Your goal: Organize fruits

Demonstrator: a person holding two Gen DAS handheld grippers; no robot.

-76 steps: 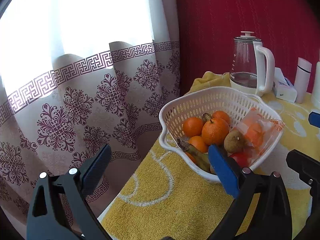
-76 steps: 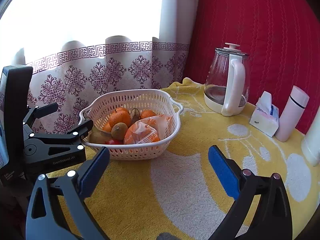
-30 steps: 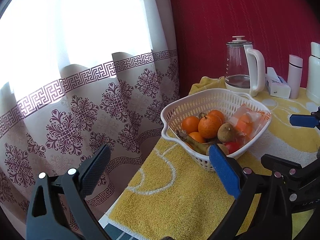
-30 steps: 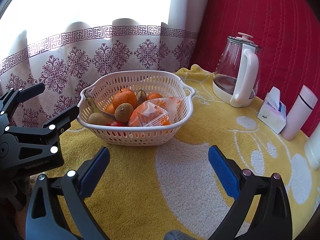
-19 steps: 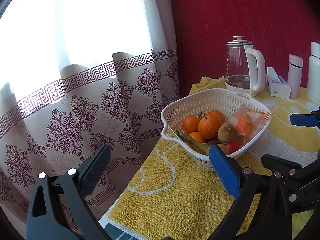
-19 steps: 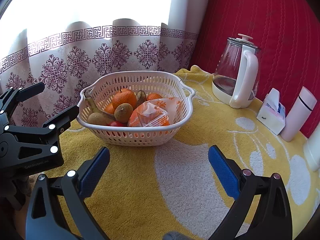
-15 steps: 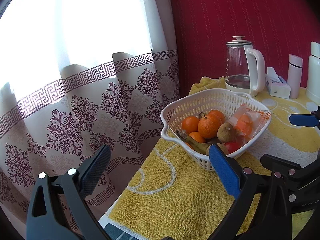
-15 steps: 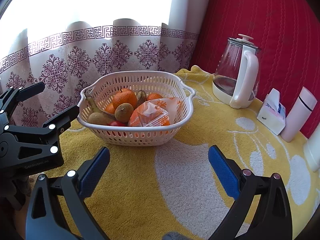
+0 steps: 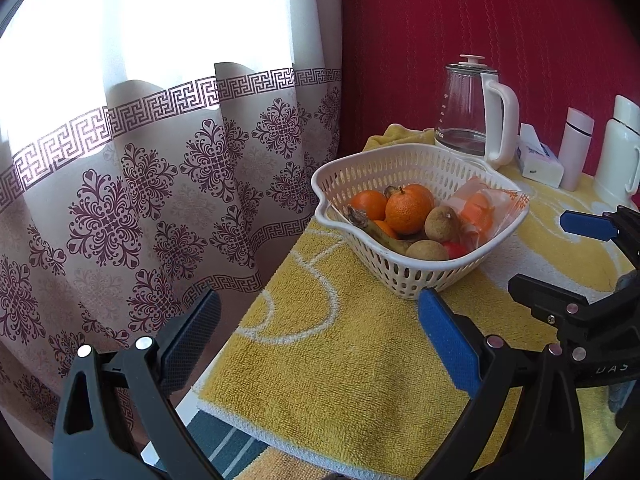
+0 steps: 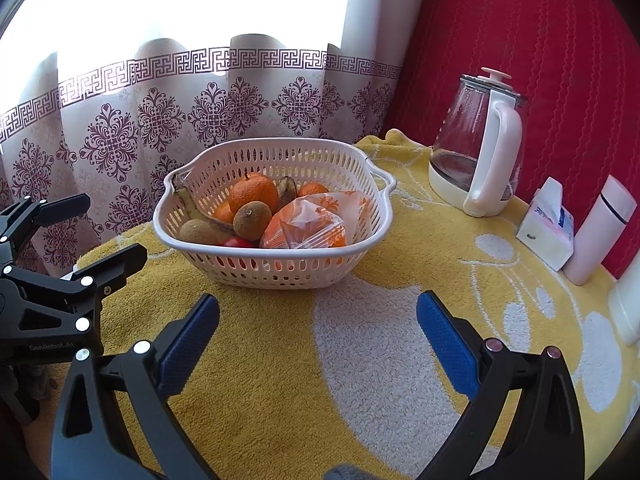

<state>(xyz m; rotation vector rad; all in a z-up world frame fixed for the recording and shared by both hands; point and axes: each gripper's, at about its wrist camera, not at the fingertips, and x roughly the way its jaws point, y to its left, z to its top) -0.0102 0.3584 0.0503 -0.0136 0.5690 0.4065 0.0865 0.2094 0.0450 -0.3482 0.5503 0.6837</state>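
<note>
Bright daylight through the curtain (image 10: 192,92), blown out to white up top; sharp focus, fisheye bending and dark corners.

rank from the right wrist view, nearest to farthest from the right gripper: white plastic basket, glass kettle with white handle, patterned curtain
Measured from the right gripper:
1. White plastic basket, just ahead on the yellow towel.
2. Glass kettle with white handle, far right by the red wall.
3. Patterned curtain, behind the basket.
</note>
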